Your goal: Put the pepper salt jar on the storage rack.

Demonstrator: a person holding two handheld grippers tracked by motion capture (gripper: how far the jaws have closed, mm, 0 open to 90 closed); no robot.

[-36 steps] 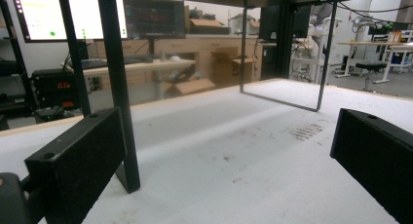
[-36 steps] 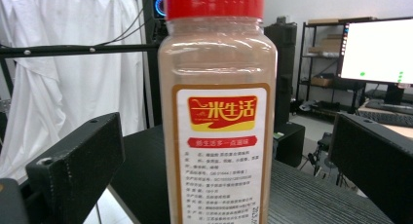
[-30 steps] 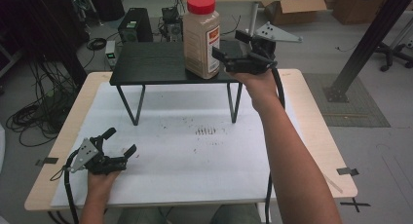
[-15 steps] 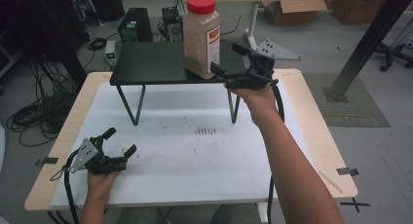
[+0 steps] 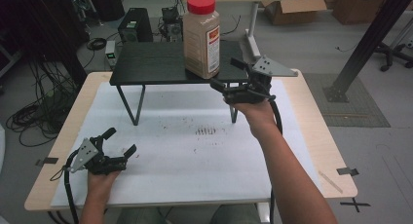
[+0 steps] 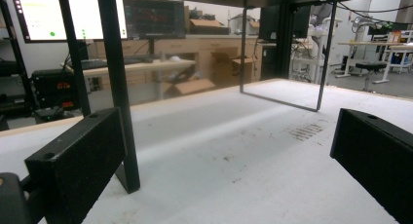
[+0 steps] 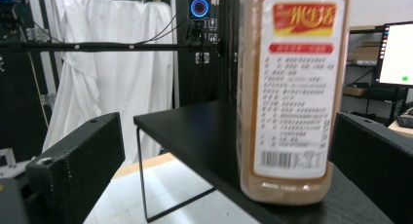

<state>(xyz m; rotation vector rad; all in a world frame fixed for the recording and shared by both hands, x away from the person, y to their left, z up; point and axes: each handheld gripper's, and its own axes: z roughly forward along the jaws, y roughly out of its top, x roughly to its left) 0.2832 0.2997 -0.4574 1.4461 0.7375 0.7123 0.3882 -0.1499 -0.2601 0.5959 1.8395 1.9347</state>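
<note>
Standing jar (image 5: 202, 36): upright, upper middle of the high view, on the black shelf (image 5: 156, 63) above the tabletop (image 5: 195, 151).
Right claw (image 5: 233, 78): jaws wide, empty, just right of the jar base; nearer hand.
Left claw (image 5: 120, 142): wide, empty, lower left, well apart.
Contents: pale brown granules, nearly full, red lid on.

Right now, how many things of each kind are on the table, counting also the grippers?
Jar: 1, red lid, standing on the shelf
Shelf: 1, black, on thin legs
Grippers: 2, left gripper and right gripper, both with jaws apart
Total: 4
</note>
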